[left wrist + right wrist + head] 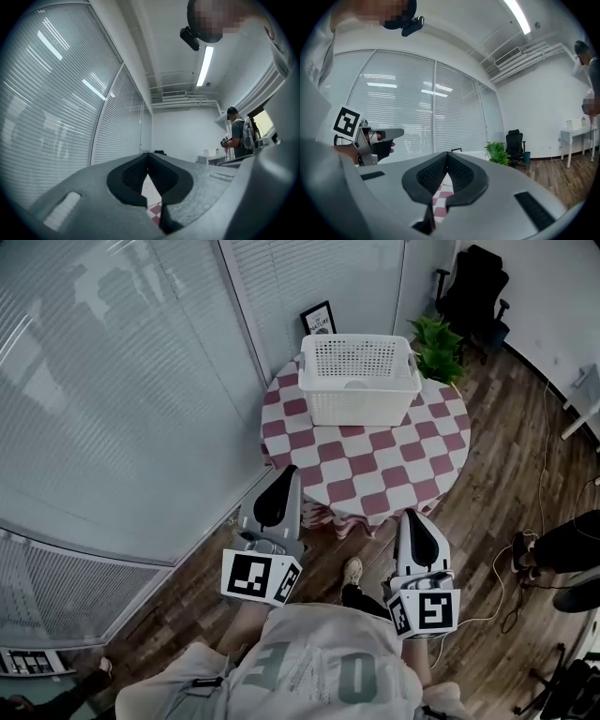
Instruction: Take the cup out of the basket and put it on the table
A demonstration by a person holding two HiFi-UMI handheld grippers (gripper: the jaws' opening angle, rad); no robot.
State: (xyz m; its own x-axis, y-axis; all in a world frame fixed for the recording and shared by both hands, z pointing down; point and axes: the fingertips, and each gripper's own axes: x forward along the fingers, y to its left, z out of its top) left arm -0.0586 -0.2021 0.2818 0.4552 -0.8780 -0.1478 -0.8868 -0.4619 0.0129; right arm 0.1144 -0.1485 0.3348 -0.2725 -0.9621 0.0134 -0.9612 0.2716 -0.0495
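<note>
White perforated plastic basket [360, 397] stands at the far edge of the round red-checked table [375, 470]; the cup presumably lies inside, unseen. Likely light, rigid and slick: pinch its rim. Left gripper [289, 471] and right gripper [411, 515] are both closed and empty.

White perforated basket [361, 407] upright on checkered table [375, 465]; likely cup [355, 385] inside.

Left tongs [287, 474]: I read the jaws as closed tip to tip with nothing between them. They point about level, tip near the near-left edge of the table [375, 470]. Right tongs [413, 517]: jaws also together and empty, pointing level, tip near the table's near-right edge. The two sit side by side, apart from each other, in front of the torso.
</note>
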